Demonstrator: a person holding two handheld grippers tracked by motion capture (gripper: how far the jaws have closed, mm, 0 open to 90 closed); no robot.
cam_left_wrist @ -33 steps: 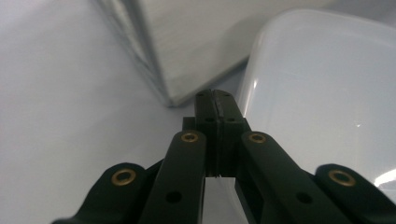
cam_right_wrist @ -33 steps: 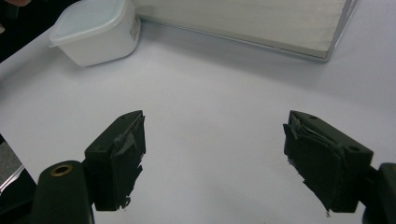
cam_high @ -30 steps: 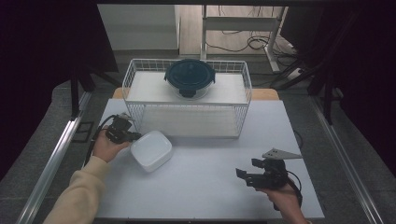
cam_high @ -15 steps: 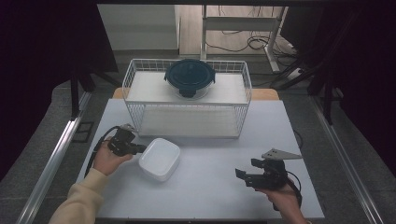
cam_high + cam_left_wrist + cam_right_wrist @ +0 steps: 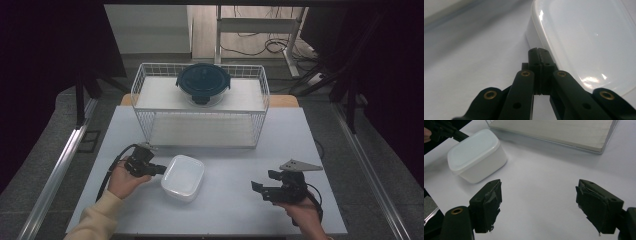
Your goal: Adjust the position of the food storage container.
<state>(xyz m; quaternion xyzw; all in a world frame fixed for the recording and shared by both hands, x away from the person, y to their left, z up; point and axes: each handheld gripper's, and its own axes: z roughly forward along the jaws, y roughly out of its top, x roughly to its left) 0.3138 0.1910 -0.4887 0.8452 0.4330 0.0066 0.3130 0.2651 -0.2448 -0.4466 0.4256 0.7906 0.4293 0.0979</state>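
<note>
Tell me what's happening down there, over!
Left gripper shut, fingers at the white lidded container. Right gripper open, holding nothing. Table between them bare.

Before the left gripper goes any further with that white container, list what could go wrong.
1. The left gripper is shut and meets the white container only at its edge, so the container may swivel rather than travel straight.
2. The container sits near the table's front edge; a push that way could tip it off.
3. The right gripper stands open and apart, so nothing steadies the far side.
</note>
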